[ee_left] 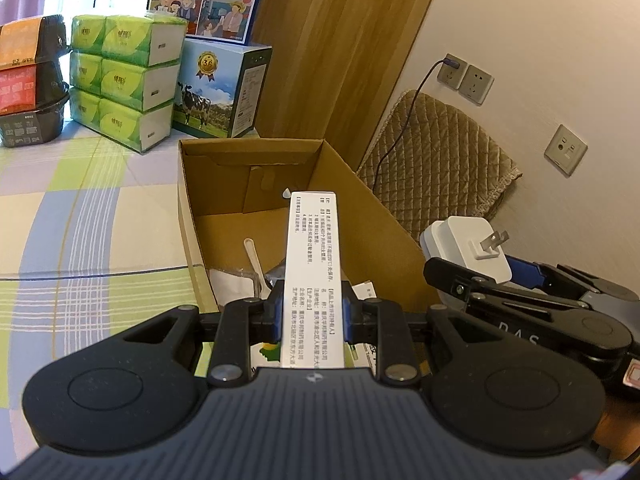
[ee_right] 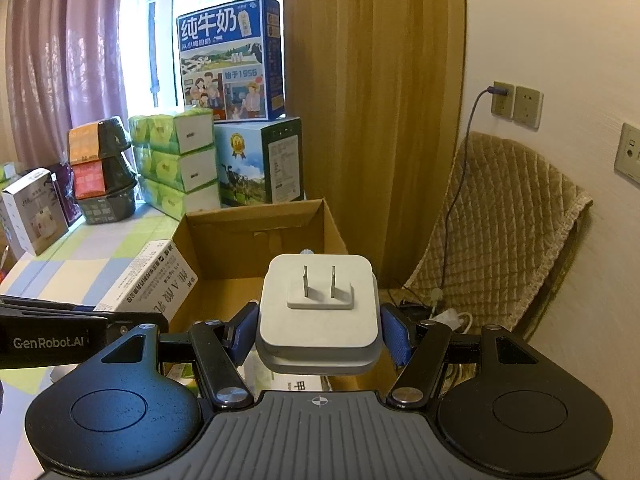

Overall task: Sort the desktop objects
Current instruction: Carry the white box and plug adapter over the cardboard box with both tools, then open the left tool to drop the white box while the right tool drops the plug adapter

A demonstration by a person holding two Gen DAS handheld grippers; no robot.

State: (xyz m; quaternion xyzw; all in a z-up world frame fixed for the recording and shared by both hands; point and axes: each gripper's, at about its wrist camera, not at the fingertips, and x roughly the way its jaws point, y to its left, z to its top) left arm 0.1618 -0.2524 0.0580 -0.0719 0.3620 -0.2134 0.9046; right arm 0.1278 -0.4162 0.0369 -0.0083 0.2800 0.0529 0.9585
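My left gripper (ee_left: 313, 314) is shut on a long white medicine box (ee_left: 313, 276) printed with small text, held over the open cardboard box (ee_left: 360, 216). Inside that cardboard box lie a white plastic spoon (ee_left: 254, 260) and some packets. In the right wrist view the same medicine box (ee_right: 150, 284) sticks out of the left gripper at the left. My right gripper (ee_right: 320, 332) is shut on a white two-pin plug adapter (ee_right: 320, 308), pins facing forward, above the near end of the cardboard box (ee_right: 240, 232). The adapter (ee_left: 472, 248) also shows at the right in the left wrist view.
On the checked tablecloth (ee_left: 80, 220) stand green tissue packs (ee_left: 124, 76), black instant-food bowls (ee_left: 32, 80) and stacked milk cartons (ee_right: 244, 120). A quilted chair cover (ee_right: 500, 216), a cable and wall sockets (ee_right: 516, 104) are at the right. A small white box (ee_right: 34, 208) sits far left.
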